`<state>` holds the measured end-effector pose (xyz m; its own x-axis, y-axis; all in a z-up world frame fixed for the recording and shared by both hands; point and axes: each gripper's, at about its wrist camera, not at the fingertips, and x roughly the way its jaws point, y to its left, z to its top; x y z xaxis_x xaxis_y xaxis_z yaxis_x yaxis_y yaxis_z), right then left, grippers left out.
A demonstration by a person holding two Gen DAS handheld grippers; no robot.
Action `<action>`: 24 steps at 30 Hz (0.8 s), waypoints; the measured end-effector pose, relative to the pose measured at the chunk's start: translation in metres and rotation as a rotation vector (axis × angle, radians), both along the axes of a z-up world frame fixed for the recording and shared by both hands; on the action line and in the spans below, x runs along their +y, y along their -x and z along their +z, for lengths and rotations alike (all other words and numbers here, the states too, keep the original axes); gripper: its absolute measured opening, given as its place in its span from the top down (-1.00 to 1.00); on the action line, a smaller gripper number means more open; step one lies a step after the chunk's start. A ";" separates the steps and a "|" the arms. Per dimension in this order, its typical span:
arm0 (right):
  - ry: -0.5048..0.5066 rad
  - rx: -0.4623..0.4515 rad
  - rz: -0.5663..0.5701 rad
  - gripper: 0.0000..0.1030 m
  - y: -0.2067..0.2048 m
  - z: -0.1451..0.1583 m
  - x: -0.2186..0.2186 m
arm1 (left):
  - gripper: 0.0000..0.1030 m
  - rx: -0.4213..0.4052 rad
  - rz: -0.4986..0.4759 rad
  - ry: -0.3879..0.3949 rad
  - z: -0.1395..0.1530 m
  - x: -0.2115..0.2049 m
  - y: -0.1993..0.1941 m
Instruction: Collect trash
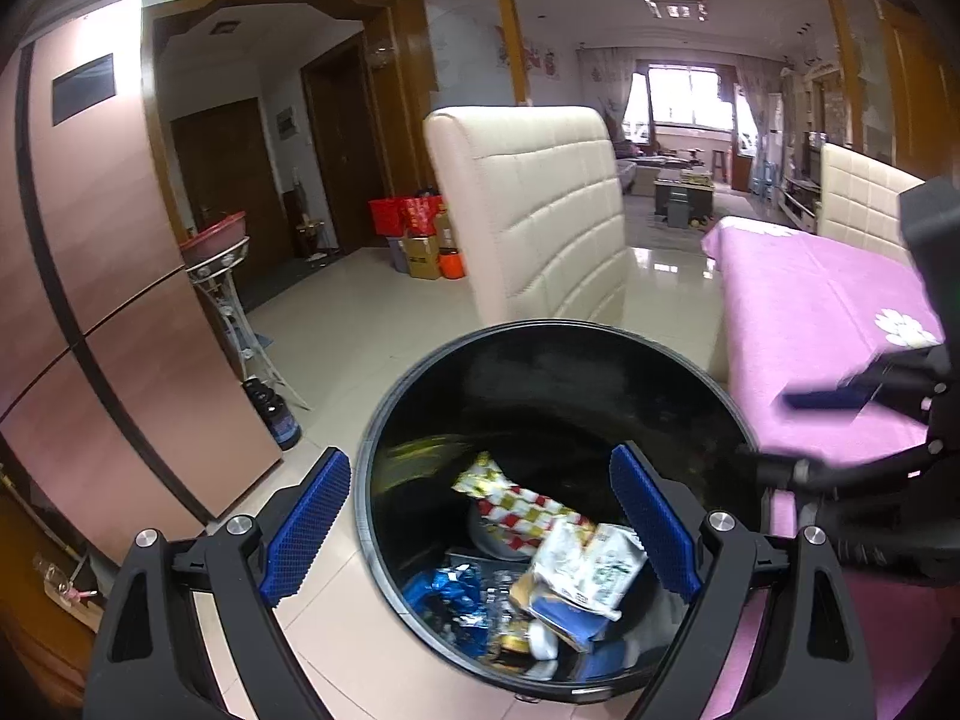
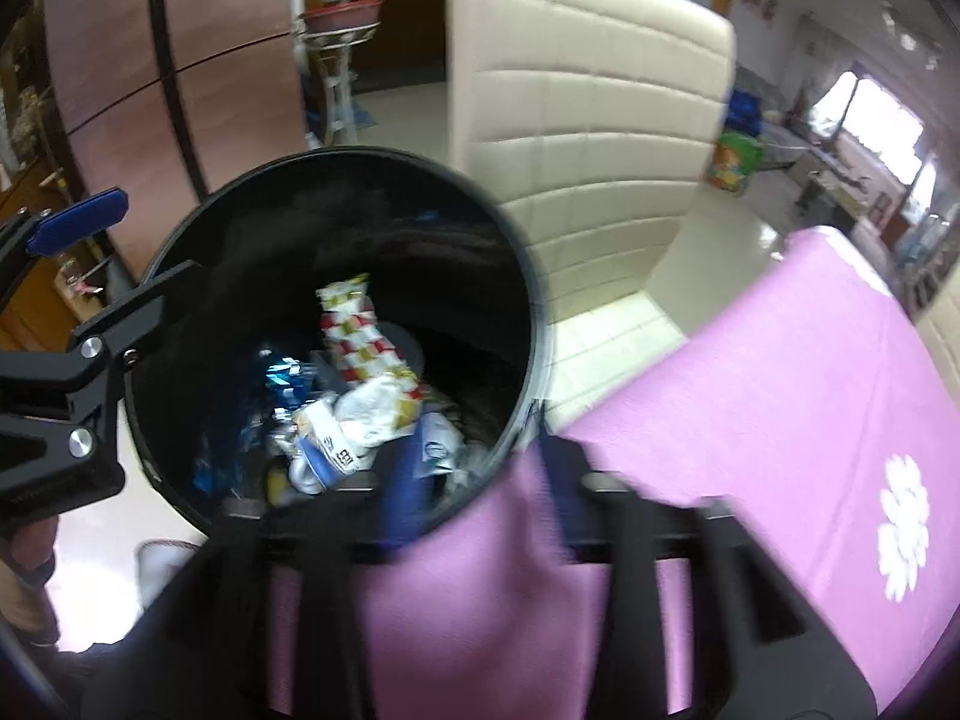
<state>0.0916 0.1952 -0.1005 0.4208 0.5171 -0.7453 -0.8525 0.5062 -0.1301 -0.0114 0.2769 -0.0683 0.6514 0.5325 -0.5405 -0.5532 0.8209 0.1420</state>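
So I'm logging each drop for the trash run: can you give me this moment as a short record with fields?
bin: black round bin, beside the table with the pink cloth
contents: red-and-white wrapper, white packet, blue foil
left tongs: open, straddling the bin's near rim
right tongs: open, blurred, nothing between them
behind bin: cream chair

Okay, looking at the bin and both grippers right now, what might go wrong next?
The left gripper straddles the black bin's near rim with jaws wide, so a nudge may tip it. The right gripper hangs open between the bin rim and the pink tablecloth; it could snag the cloth.
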 end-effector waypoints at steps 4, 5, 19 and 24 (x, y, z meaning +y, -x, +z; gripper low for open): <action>-0.011 -0.034 -0.062 -0.62 -0.007 0.008 -0.031 | -0.68 0.010 -0.059 -0.010 0.001 -0.023 -0.014; -0.010 -0.041 -0.079 -0.62 -0.009 0.009 -0.038 | -0.68 0.011 -0.080 -0.011 0.001 -0.030 -0.017; -0.043 -0.059 -0.307 -0.74 -0.024 0.026 -0.150 | -0.68 -0.011 -0.315 -0.037 0.010 -0.125 -0.055; -0.067 -0.043 -0.378 -0.87 -0.027 0.031 -0.184 | -0.68 -0.018 -0.372 -0.034 0.014 -0.148 -0.061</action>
<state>0.1182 0.0117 -0.0692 0.6214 0.3666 -0.6924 -0.5988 0.7922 -0.1180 0.0493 0.1285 -0.0545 0.8131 0.2750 -0.5131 -0.2204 0.9612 0.1660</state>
